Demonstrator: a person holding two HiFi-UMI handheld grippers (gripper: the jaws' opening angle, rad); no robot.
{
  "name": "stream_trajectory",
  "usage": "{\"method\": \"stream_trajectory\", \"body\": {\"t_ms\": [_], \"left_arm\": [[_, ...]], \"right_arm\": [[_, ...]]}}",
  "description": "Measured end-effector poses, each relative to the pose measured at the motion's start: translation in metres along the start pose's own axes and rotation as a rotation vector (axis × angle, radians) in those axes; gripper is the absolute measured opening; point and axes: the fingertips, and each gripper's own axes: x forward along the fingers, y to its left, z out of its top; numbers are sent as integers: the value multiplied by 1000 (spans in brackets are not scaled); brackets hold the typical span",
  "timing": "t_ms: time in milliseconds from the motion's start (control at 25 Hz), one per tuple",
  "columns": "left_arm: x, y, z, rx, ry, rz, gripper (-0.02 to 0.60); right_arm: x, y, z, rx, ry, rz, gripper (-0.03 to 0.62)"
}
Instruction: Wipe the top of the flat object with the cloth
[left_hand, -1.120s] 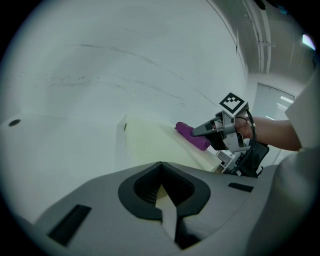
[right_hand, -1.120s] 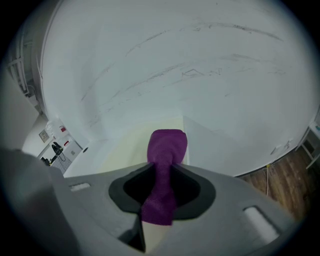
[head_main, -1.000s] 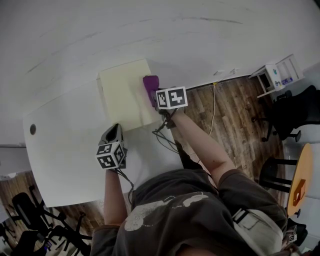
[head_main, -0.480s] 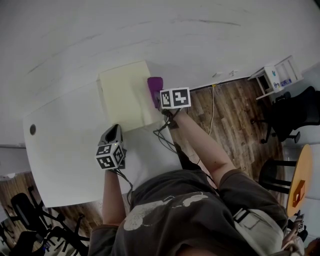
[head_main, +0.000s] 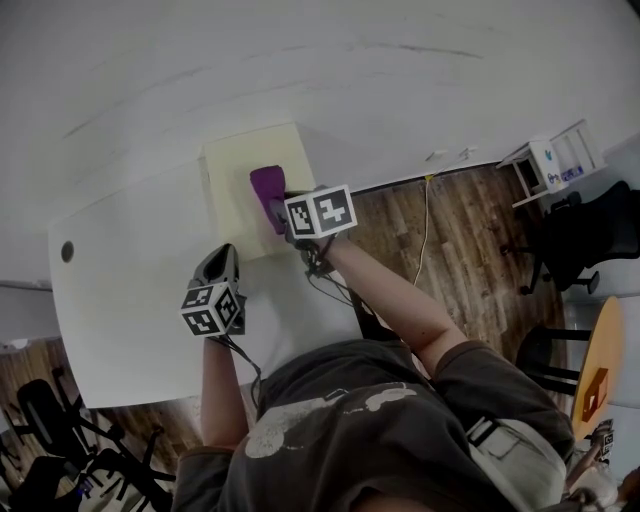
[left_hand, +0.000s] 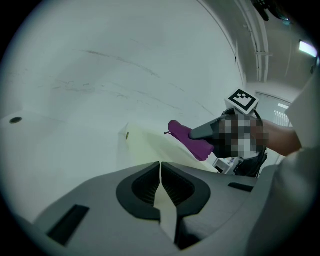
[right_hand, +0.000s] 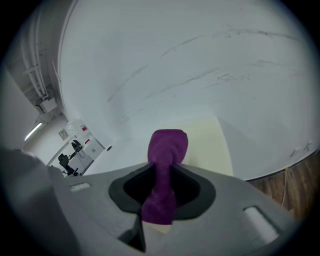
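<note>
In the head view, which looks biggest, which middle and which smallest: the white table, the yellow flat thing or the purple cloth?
1. white table, by far the largest.
2. yellow flat object, lying on the table.
3. purple cloth, the smallest; part of it is hidden, but it is still clearly smaller.

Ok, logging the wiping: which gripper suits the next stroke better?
Probably right. The right gripper holds the purple cloth over the pale box; the left gripper is shut, empty, short of it.

A white tabletop (head_main: 130, 320) runs along a pale wall (head_main: 300, 60). Beyond its right edge, dark wood floor (head_main: 455, 235) carries a white shelf unit (head_main: 560, 155), a black office chair (head_main: 585, 235) and a round table (head_main: 600, 370).
</note>
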Motion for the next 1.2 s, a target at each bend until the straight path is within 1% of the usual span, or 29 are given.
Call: {"method": "stream_trajectory", "body": {"t_ms": [280,520,760,920,1200], "left_arm": [[-18,16,-4,-10,1,51,12],[-36,30,-13,-25,6,93,12],[-44,38,-19,-44,7,116,12],[-43,35,-21,-41,13,109,12],[-39,27,-21,-32,19,94,12]], "right_arm": [[21,68,-25,-64,59,106,98],[38,104,-55,-118,112,148,98],[47,119,-72,-167,148,159,98],[51,118,-79,-180,172,148,98],[49,110,-77,-175,162,124,98]]}}
